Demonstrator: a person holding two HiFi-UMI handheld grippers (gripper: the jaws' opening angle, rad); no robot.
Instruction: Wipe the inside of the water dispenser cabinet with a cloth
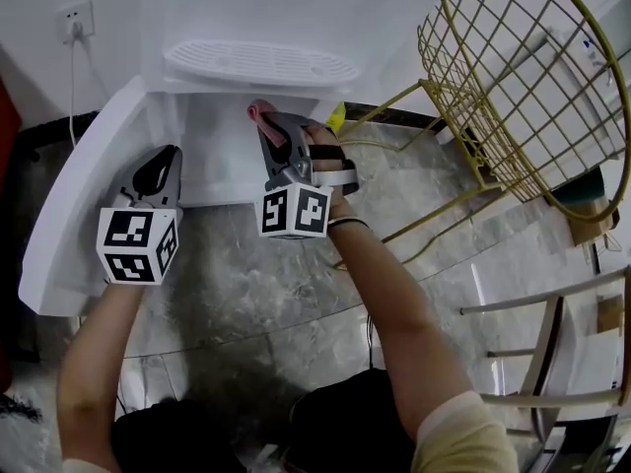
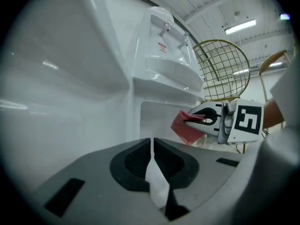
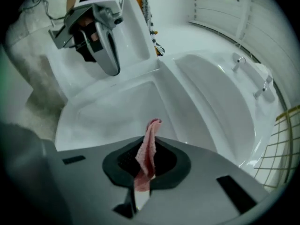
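- Your left arm reaches forward; the left claw is pressed closed and empty, by the open white door.
- Your right wrist angles down; the right claw pinches the pink cloth at the cabinet opening.

The floor is of grey stone tiles with pale veins and thin joints. At the far side the white water dispenser stands on it, its cabinet door open to the left. To the right, a gold wire basket stands on thin gold legs. At the near right stands a pale chair frame.
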